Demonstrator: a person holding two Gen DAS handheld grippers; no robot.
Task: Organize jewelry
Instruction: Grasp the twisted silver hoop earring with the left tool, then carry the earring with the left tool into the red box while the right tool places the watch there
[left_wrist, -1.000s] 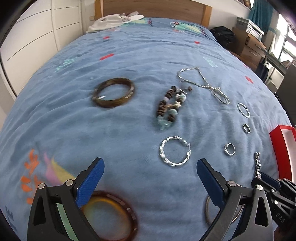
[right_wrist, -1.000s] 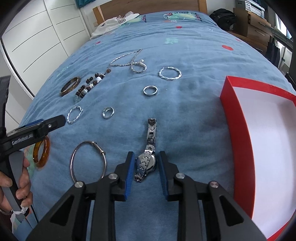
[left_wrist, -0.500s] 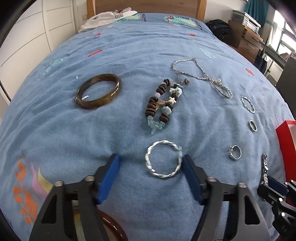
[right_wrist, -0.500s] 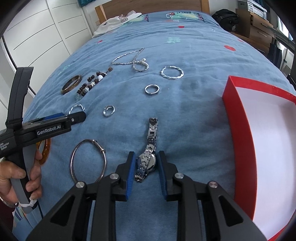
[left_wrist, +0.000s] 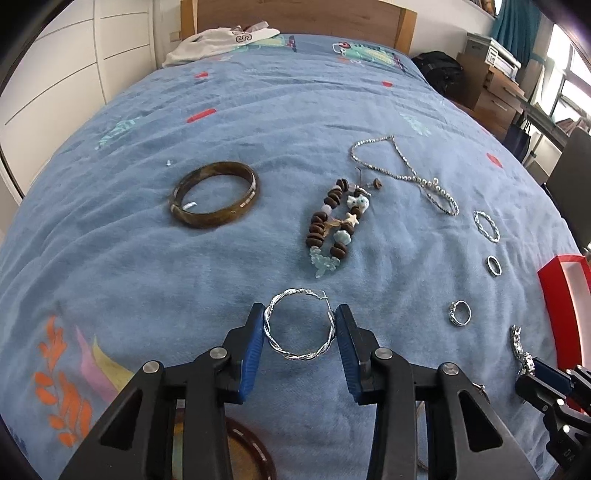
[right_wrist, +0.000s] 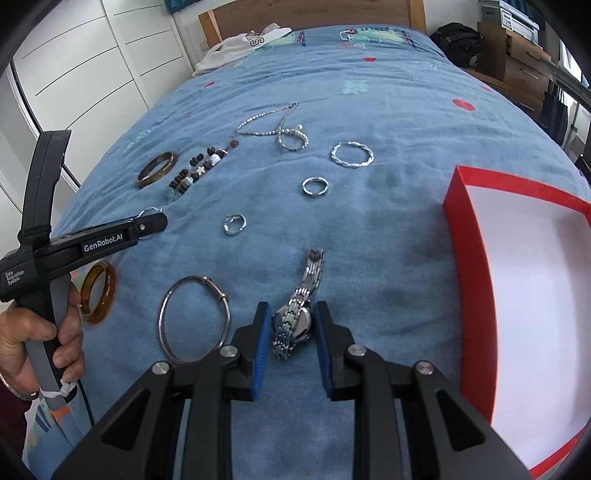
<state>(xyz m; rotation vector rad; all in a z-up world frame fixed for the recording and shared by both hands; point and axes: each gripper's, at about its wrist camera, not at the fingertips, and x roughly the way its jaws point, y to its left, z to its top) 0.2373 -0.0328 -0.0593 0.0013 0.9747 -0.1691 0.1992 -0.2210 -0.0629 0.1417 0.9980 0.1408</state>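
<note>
A twisted silver hoop (left_wrist: 275, 345) lies on the blue bedspread (left_wrist: 258, 122). My left gripper (left_wrist: 300, 309) straddles it, jaws closing, with the blue pads (left_wrist: 253, 343) touching its two sides. In the right wrist view the left gripper (right_wrist: 147, 226) appears side-on in a person's hand. A silver watch (right_wrist: 295, 319) lies flat on the spread. My right gripper (right_wrist: 292, 304) is shut on its case, its band stretching ahead. The red box (right_wrist: 469, 240) with a white inside sits open to the right.
Spread over the bed are a brown bangle (left_wrist: 214, 194), a bead bracelet (left_wrist: 334, 225), a silver necklace (left_wrist: 406, 173), a second twisted hoop (right_wrist: 351, 154), two rings (right_wrist: 314, 185) (right_wrist: 233, 224), a thin silver bangle (right_wrist: 161, 325) and an amber bangle (right_wrist: 110, 291). White clothing (left_wrist: 218, 38) lies by the headboard.
My left gripper has moved forward over the twisted hoop and its jaws have closed from wide apart to the hoop's sides. The right gripper has stayed on the watch.
</note>
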